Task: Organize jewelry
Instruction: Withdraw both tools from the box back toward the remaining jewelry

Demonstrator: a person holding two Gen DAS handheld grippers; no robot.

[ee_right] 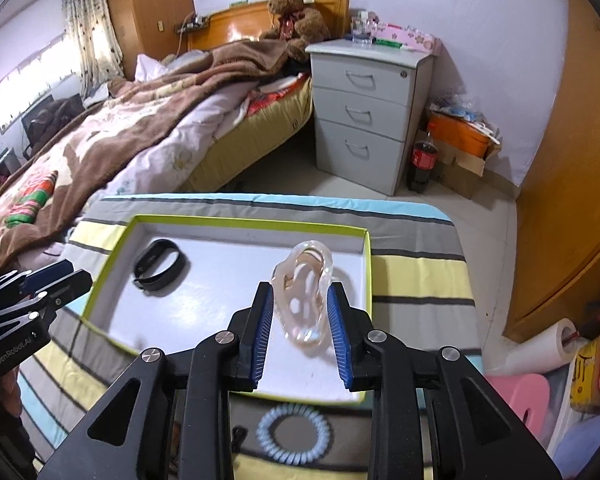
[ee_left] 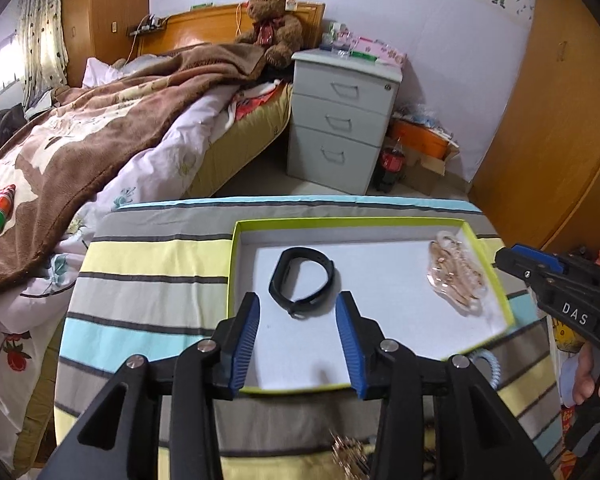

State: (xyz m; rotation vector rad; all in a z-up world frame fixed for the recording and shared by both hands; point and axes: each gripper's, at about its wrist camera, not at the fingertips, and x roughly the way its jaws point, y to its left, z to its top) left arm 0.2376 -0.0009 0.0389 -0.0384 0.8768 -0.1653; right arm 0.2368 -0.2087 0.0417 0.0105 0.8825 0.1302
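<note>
A white box tray with a lime-green rim (ee_left: 340, 222) (ee_right: 240, 222) sits on a striped cloth. Inside it lie a black wristband (ee_left: 302, 280) (ee_right: 160, 266) on the left and a clear pouch of gold jewelry (ee_left: 456, 276) (ee_right: 306, 292) on the right. My left gripper (ee_left: 298, 298) (ee_right: 78, 276) hovers open above the wristband, its blue pads apart and touching nothing. My right gripper (ee_right: 300, 288) (ee_left: 506, 256) is open too. The pouch shows between its pads, but in the left wrist view the pouch rests on the tray floor, apart from the fingers.
A pale blue coil hair tie (ee_right: 294, 426) (ee_left: 486, 364) lies on the striped cloth (ee_left: 148, 256) just in front of the tray. A bit of gold jewelry (ee_left: 348, 452) shows near the cloth's front. Beyond are a bed (ee_left: 100, 128), grey drawers (ee_left: 340, 120) and a cola bottle (ee_right: 422, 164).
</note>
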